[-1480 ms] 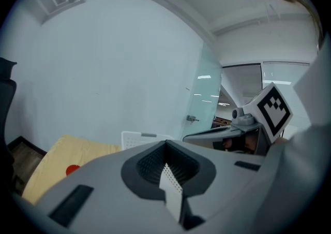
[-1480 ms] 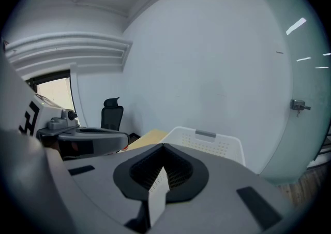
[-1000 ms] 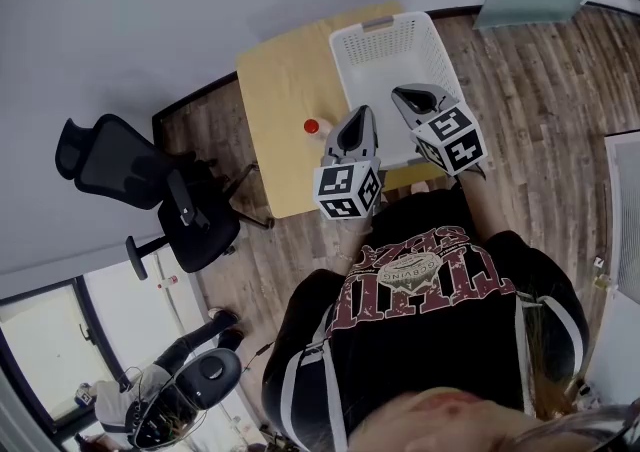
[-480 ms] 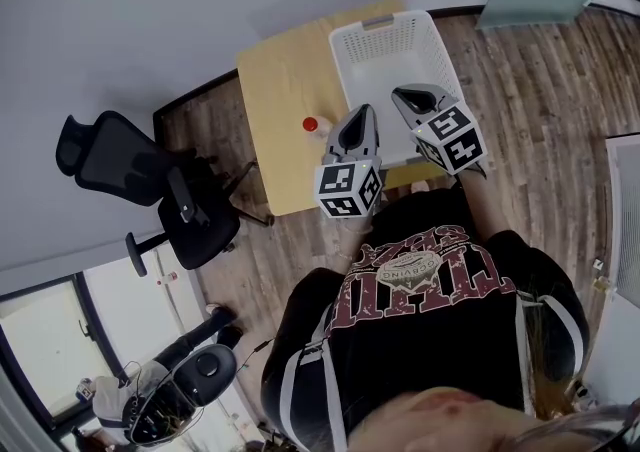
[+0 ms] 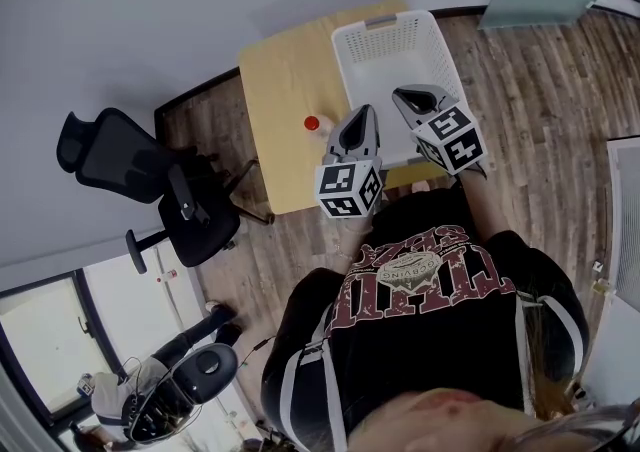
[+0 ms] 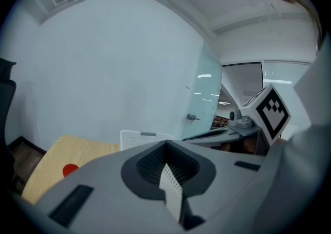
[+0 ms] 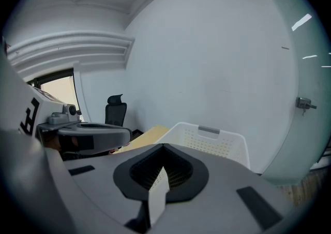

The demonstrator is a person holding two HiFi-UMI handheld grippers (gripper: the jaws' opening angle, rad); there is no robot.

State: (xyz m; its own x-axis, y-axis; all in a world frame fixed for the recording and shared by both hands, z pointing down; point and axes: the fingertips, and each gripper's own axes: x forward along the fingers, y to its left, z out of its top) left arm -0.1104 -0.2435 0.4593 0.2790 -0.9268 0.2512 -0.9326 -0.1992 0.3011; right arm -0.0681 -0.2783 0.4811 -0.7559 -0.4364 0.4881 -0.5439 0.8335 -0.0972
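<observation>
Left gripper, right gripper: both clenched, empty, above basket near rim. Red-capped bottle upright on table, left of basket, apart. Risk: clenched tips coming down could topple bottle, roll it off edge.

The right gripper is turning a little. In its own view the white laundry basket, the black office chair and the door handle are drifting slightly up and to the right. In the left gripper view the right gripper's marker cube is sinking a touch. There too, the red cap on the yellow table is sliding slightly left. In the head view the person in the lower left corner is shifting a little.
</observation>
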